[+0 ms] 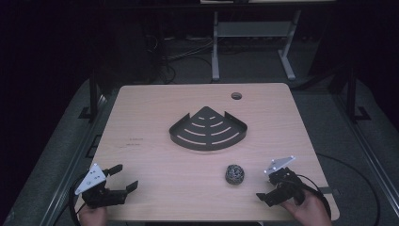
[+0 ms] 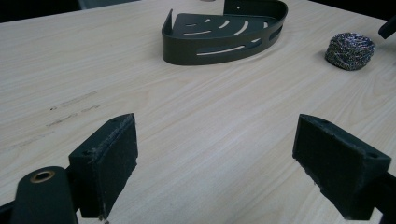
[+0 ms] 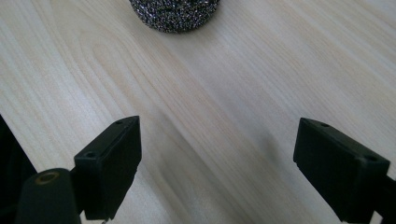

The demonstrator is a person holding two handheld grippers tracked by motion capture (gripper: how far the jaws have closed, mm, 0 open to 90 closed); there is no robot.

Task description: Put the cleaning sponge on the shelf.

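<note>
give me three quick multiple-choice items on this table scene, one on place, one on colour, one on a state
1. Where does the steel wool ball lie?
A. inside the corner shelf
B. on the bare table, nearer the right claw
C. between the left claw's jaws

2. What colour is the corner shelf?
A. white
B. red
C. black

3. How do the right claw's jaws stand?
A. wide apart, holding nothing
B. shut on the ball
C. shut on the shelf

Answers: 1 B, the high view shows it on the wood near the right claw, apart from the shelf. 2 C, its slotted metal is black. 3 A, bare wood shows between the jaws.
</note>
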